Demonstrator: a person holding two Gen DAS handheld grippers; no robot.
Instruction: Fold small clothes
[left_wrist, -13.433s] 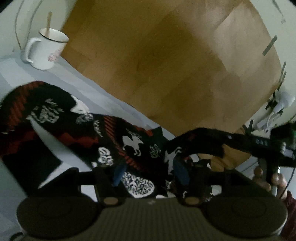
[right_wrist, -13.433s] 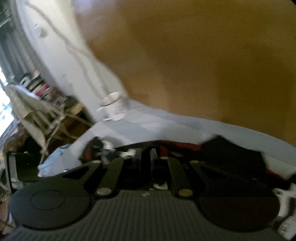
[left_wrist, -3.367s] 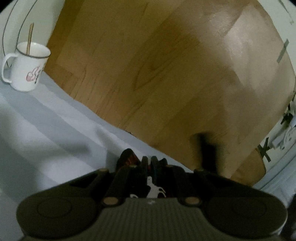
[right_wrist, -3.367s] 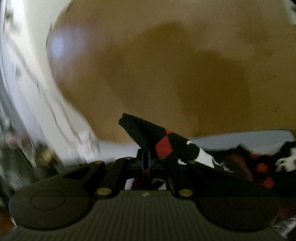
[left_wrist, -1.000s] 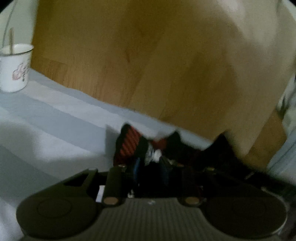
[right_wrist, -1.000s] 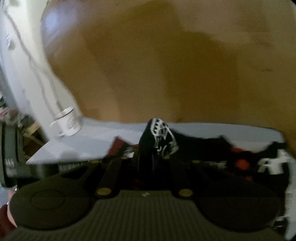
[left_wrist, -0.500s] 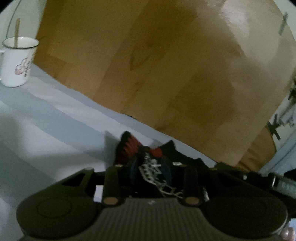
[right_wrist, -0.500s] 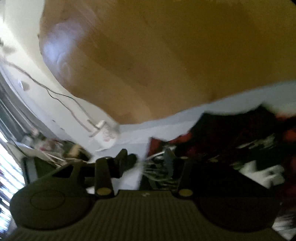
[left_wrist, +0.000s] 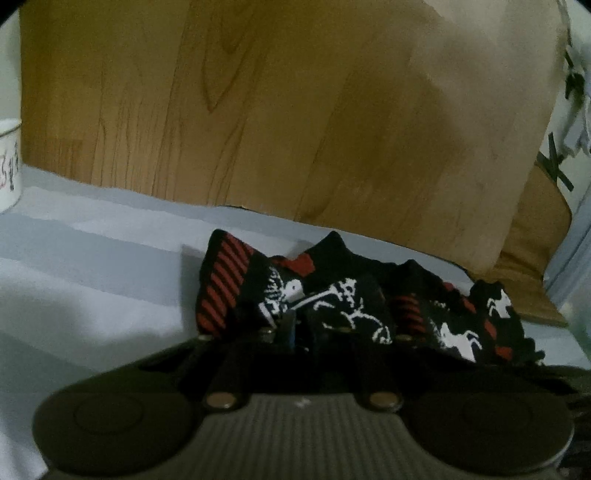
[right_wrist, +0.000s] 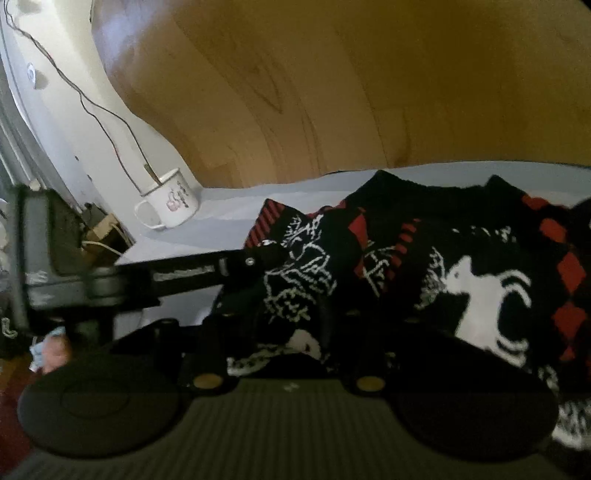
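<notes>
A black knitted garment with red stripes and white figures lies bunched on the pale blue sheet. My left gripper is at its near edge. Its jaws are closing, nearly together, and they pinch a fold of the knit. In the right wrist view the same garment fills the right half. My right gripper sits low over it, fingers apart and closing, with loose cloth lying between them. The left gripper reaches in from the left, its tip on the garment's left edge.
A white mug with a stick in it stands at the sheet's far left corner, also at the left edge. A wooden board rises right behind the garment. A hand holds the left tool. A wall cable hangs behind.
The left jaws have narrowed onto a fold of the garment. The right gripper has let go of its raised fold, opened and sunk down onto the garment.
</notes>
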